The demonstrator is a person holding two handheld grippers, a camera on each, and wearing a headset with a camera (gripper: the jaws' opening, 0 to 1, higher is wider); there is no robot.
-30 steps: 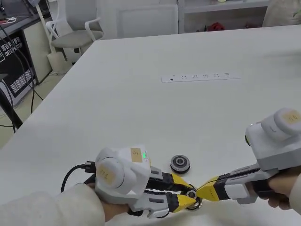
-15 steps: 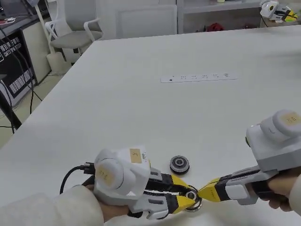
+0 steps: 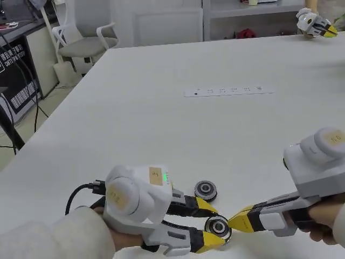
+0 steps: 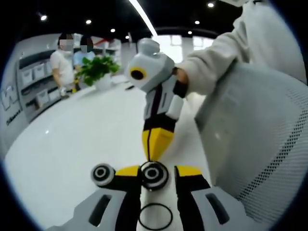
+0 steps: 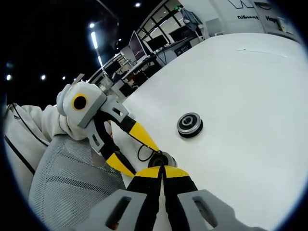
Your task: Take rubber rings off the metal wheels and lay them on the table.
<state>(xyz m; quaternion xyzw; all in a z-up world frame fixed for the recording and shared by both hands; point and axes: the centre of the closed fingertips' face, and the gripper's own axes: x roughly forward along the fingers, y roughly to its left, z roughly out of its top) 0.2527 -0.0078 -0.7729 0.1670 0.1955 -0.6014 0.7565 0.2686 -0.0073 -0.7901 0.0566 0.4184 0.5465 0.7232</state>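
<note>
Head view: the left gripper (image 3: pixel 214 224) comes in from the lower left over the white table (image 3: pixel 161 124). Its yellow jaws pinch a metal wheel (image 3: pixel 219 227) by the rim, one jaw above it and one below in the picture. The right gripper (image 3: pixel 233 222) reaches in from the right, its jaws pressed together into a single wedge. Its point is just beside the held wheel's right edge, and I cannot tell whether it touches. The two grippers lie nearly tip to tip, with the wheel between them. A second wheel (image 3: pixel 205 189) lies flat on the table just behind the left gripper's upper jaw. A power strip (image 3: pixel 229 90) lies well apart, further up the table.

Left gripper view: the held wheel sits between this gripper's jaws, face to the camera, so its axle runs along the gripper. The right gripper's wedge points straight at its far rim. One loose rubber ring (image 4: pixel 155 217) lies on the table beneath the jaws.

Right gripper view: the wheel is directly ahead of the closed tips, and the left gripper's jaws straddle it from the left. The right gripper looks best placed to peel, and its wedge would need to catch the rim nearest it. Whether this wheel carries a ring is too small to tell.
</note>
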